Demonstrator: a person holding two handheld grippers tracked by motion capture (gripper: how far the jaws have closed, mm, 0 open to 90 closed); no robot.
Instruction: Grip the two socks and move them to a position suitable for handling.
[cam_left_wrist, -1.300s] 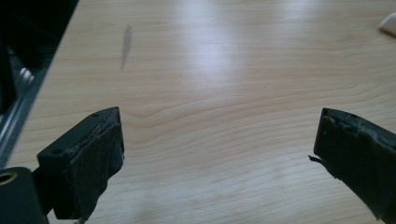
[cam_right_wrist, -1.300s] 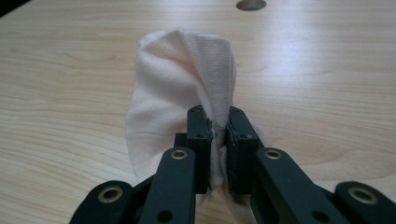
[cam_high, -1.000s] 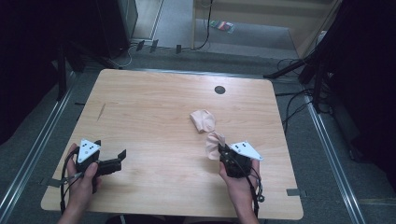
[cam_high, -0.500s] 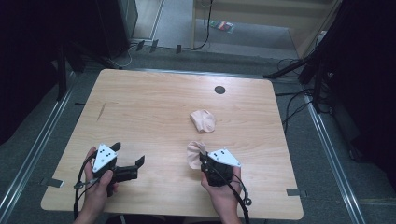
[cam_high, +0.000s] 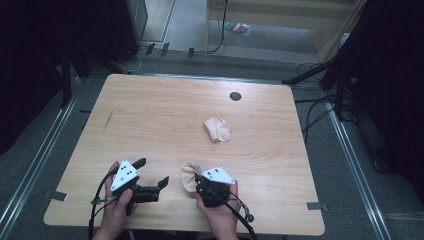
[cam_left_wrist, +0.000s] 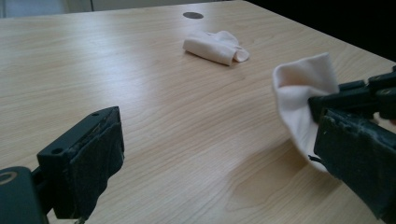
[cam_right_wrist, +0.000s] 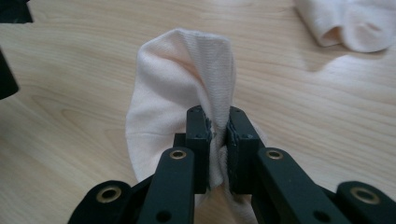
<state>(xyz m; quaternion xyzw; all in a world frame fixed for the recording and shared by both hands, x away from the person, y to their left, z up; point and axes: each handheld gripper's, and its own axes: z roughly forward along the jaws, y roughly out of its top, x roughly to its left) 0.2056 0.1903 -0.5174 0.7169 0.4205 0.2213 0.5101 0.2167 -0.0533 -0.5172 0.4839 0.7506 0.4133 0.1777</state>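
Right gripper (cam_right_wrist: 217, 140) in my hand is pinching one pale pink sock (cam_right_wrist: 182, 88), its jaws clamped tight on a bunched fold so the fabric is puffing up above them, near the front edge of the wooden table (cam_high: 150, 115). I am holding my left gripper (cam_high: 152, 172) just beside it with jaws spread wide and nothing between them. A second pink sock (cam_high: 217, 129) is lying crumpled farther back toward the middle, well apart. I am judging the work as barely begun: one sock grasped, the pair not yet brought together
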